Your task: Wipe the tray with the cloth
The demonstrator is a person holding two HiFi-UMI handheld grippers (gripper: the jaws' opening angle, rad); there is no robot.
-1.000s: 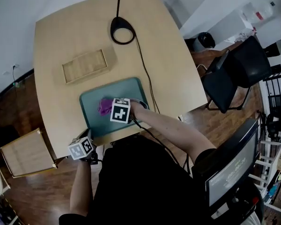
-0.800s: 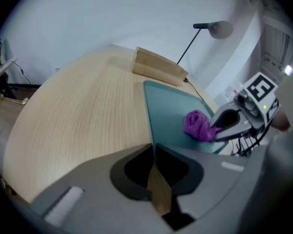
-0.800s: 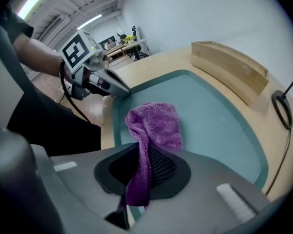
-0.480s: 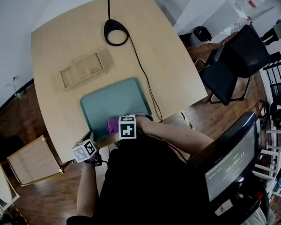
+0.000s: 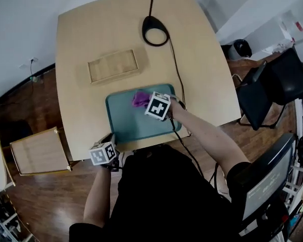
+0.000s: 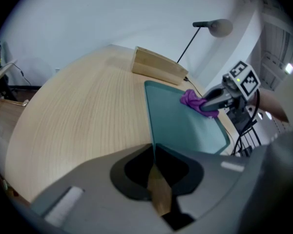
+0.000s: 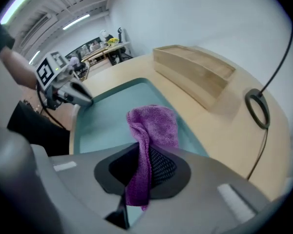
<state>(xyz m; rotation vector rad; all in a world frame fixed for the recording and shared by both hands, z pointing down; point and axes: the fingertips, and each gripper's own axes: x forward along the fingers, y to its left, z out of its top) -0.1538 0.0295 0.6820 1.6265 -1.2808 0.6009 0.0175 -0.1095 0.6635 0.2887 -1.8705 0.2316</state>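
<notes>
Right claw [image 7: 141,161] is clenched on the purple cloth [image 7: 154,123], which presses on the far part of the teal tray [image 5: 136,127]. Left claw [image 6: 153,155] is clamped on the tray's near left corner rim. The tray lies at the near edge of a pale wooden tabletop [image 5: 91,29]. Just beyond the tray's far edge sits a shallow wooden box [image 5: 113,65], and farther beyond it a black lamp base [image 5: 155,30]. Dark wood floor [image 5: 35,105] surrounds the tabletop; a black chair [image 5: 278,82] stands well right of the tray.

Tally: one teal tray [image 5: 136,122]; one purple cloth [image 5: 140,99]; one wooden box [image 5: 113,65]; one desk lamp [image 5: 150,21]; one table [image 5: 207,74]; two grippers: left gripper [image 6: 153,152], right gripper [image 7: 141,152].
</notes>
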